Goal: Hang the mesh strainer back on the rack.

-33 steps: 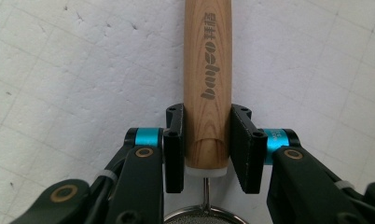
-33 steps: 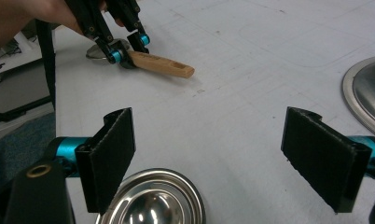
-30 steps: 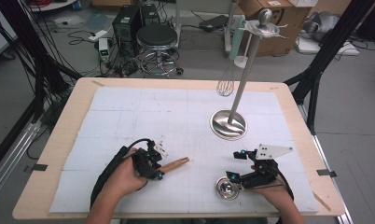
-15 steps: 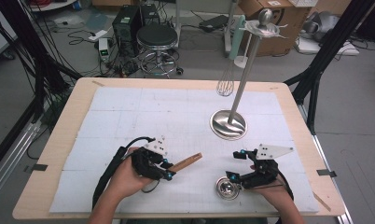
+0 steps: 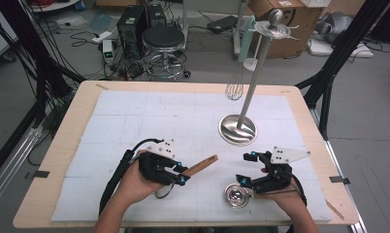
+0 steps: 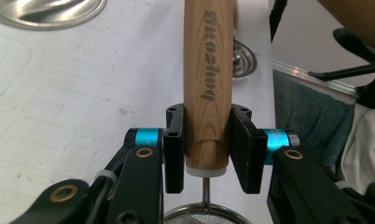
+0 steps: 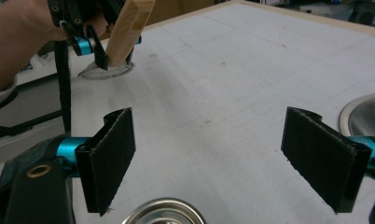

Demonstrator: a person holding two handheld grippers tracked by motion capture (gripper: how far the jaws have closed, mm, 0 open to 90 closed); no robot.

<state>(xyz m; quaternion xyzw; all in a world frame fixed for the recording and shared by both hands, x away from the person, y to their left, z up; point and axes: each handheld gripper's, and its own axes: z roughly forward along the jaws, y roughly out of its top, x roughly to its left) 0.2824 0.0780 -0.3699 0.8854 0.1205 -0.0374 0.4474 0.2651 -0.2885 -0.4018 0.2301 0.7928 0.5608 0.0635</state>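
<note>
Wooden-handled strainer (image 6: 208,79) clamped by its handle in left claw (image 6: 207,147), lifted off white mat (image 5: 149,121) at bench (image 5: 62,150) front, handle tilted up. Right claw (image 7: 223,163) spread wide, gripping nothing, just beside small steel cup (image 5: 237,196). Utensil stand (image 5: 237,128) behind.

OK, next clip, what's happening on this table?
A person works with a gripper in each hand. The left gripper is shut on the wooden handle of a small mesh strainer, held off the white mat. The right gripper rests open near a small shiny metal cup. Beyond stands a steel utensil stand with a whisk hanging from it.
</note>
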